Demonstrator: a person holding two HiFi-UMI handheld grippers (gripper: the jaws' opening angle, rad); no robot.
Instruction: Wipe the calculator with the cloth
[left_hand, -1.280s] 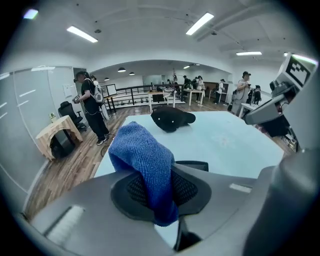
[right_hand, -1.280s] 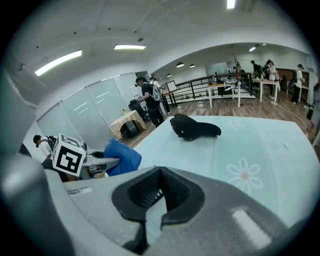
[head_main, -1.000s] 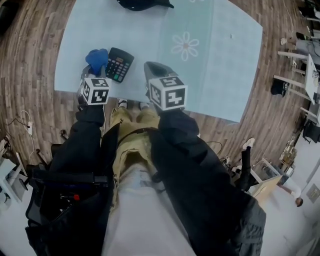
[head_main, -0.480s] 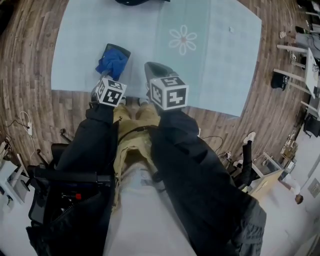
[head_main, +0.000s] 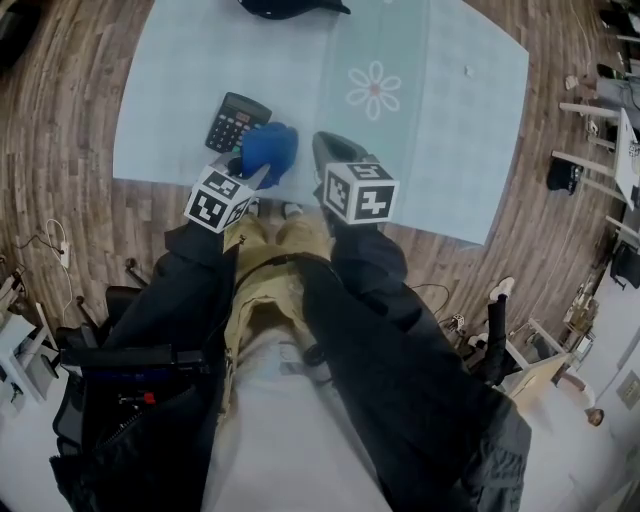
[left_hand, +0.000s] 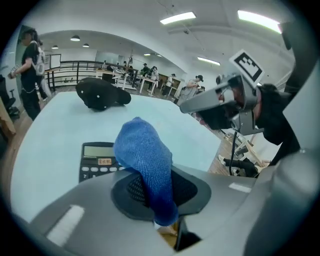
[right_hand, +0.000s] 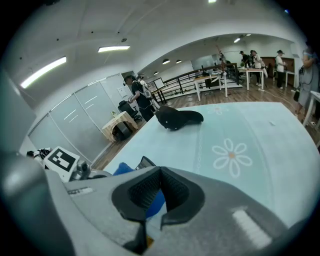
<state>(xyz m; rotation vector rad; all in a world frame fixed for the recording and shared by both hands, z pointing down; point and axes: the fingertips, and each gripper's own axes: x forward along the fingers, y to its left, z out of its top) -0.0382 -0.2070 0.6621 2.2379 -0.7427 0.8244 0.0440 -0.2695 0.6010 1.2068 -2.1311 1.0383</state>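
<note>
A black calculator (head_main: 237, 120) lies on the pale blue table (head_main: 450, 130) near its front edge. My left gripper (head_main: 252, 172) is shut on a blue cloth (head_main: 270, 150), which hangs just right of the calculator and touches its right edge. In the left gripper view the cloth (left_hand: 142, 150) bulges out of the jaws, with the calculator (left_hand: 96, 159) behind it to the left. My right gripper (head_main: 332, 150) hovers beside the cloth on the right, shut with nothing in it. In the right gripper view the cloth (right_hand: 156, 204) and a calculator corner (right_hand: 145, 162) show past the jaws.
A black cap (head_main: 290, 8) lies at the table's far edge. A flower print (head_main: 374, 90) marks the cloth-covered top to the right. The front edge of the table runs just under both grippers, with wood floor beyond. People and desks stand far off.
My left gripper has carried the cloth from the calculator's left side, across it, to its right side. The calculator now shows uncovered. The right gripper has barely shifted.
</note>
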